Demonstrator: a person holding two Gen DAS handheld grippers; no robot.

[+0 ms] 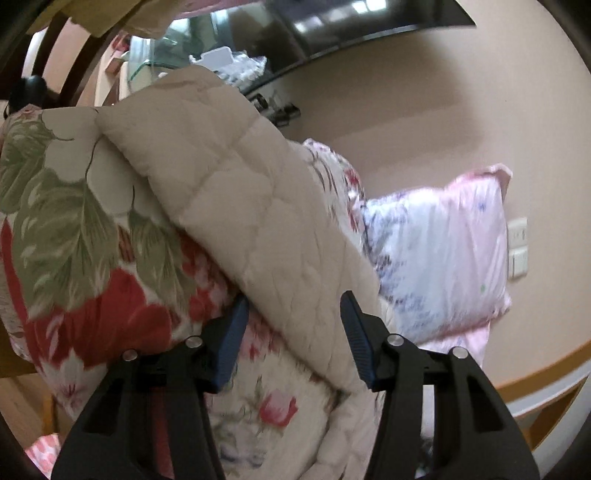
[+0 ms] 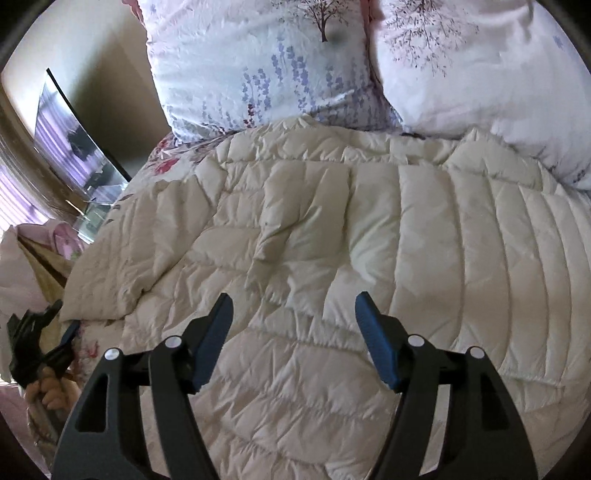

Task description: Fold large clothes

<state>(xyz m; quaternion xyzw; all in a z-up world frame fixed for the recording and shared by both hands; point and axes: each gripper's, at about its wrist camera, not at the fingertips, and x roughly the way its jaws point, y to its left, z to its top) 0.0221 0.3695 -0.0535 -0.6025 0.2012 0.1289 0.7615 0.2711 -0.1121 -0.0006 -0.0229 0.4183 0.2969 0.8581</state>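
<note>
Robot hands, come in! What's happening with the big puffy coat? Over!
Left gripper open, fingers either side of the cream coat's edge. Right gripper open above the coat, holding nothing. Coat spread on the floral bedspread; pillows crowd its far edge.

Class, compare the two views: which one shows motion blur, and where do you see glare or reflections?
Left wrist view: floral quilt and pillow smeared by motion blur, ceiling lights reflected in the television. Right wrist view: cream down coat sharp, with soft shadows in its folds.
</note>
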